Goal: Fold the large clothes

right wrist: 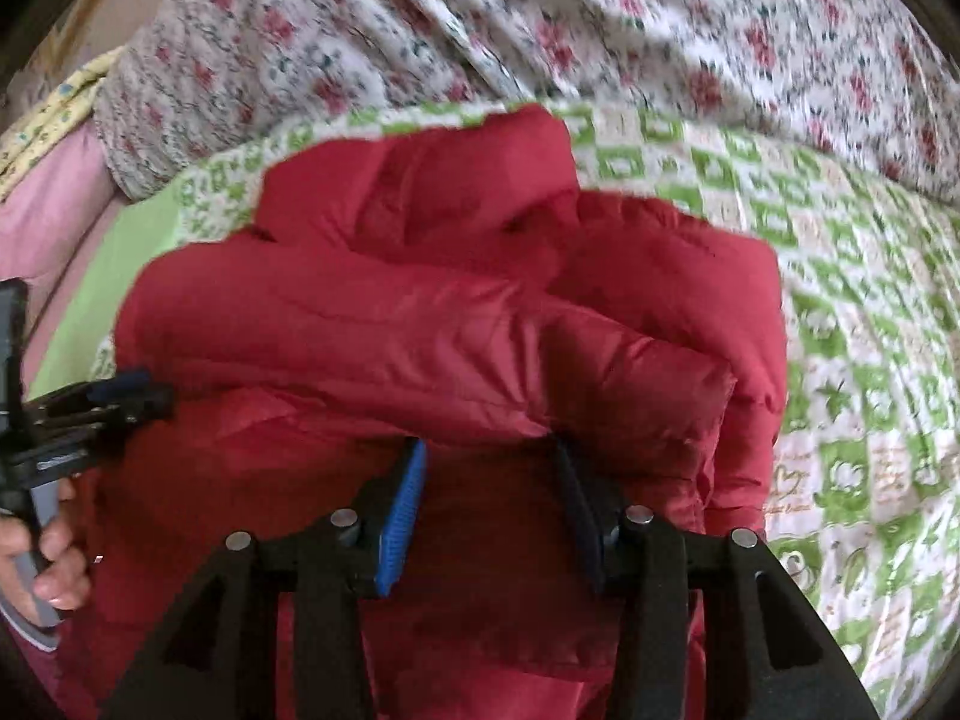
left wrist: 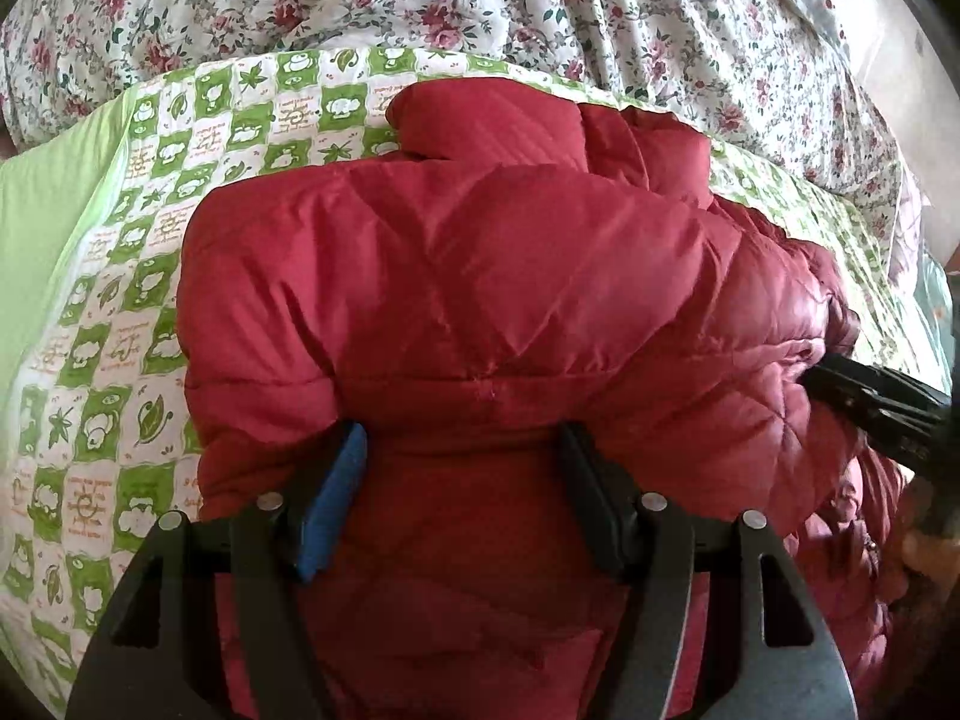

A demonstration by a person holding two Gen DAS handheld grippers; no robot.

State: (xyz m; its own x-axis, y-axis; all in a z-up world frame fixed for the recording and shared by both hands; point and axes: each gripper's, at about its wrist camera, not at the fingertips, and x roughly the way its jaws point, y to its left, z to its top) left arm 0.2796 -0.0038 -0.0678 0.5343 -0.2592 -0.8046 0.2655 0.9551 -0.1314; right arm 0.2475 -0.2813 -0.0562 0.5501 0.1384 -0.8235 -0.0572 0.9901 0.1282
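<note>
Pinning puffy red quilted down jacket [left wrist: 456, 276] against the bed, left hand-held gripper [left wrist: 462, 450] and right hand-held gripper [right wrist: 489, 468] both spread open, likely flattening the fold.

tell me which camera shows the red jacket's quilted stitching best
The left wrist view: the red jacket is sharp there, with its diamond stitching plain on the right side. The right wrist view is motion-blurred, so the jacket looks smooth and the stitching barely shows.
</note>
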